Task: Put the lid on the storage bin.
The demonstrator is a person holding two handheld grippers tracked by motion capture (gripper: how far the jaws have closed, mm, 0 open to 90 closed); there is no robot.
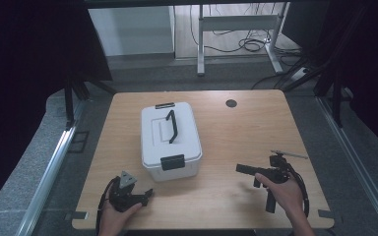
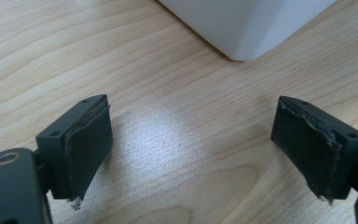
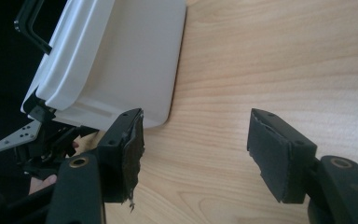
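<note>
My left gripper [image 1: 147, 194] is hovering low over the table [image 1: 236, 132] near its front edge, jaws spread wide with nothing between them; in the left gripper view the worn black pads [image 2: 89, 144] are framing bare wood, and a rounded lower corner of the box [image 2: 247, 23] is showing just ahead. My right gripper [image 1: 242, 168] is sitting off to the right, also near the front edge, jaws likewise spread and pinching nothing, and pointing left toward the box.

The box [image 1: 171, 140] is standing upright on the left-centre of the table, between my two grippers and a little beyond them, touching neither. It is looking like a white plastic storage box with its lid on, a black carry handle [image 1: 171, 126] lying across the top, a black latch [image 1: 172, 162] on the near end and another black latch on the far end. In the right gripper view its smooth white side [image 3: 135, 56] is tapering down toward the base.
</note>
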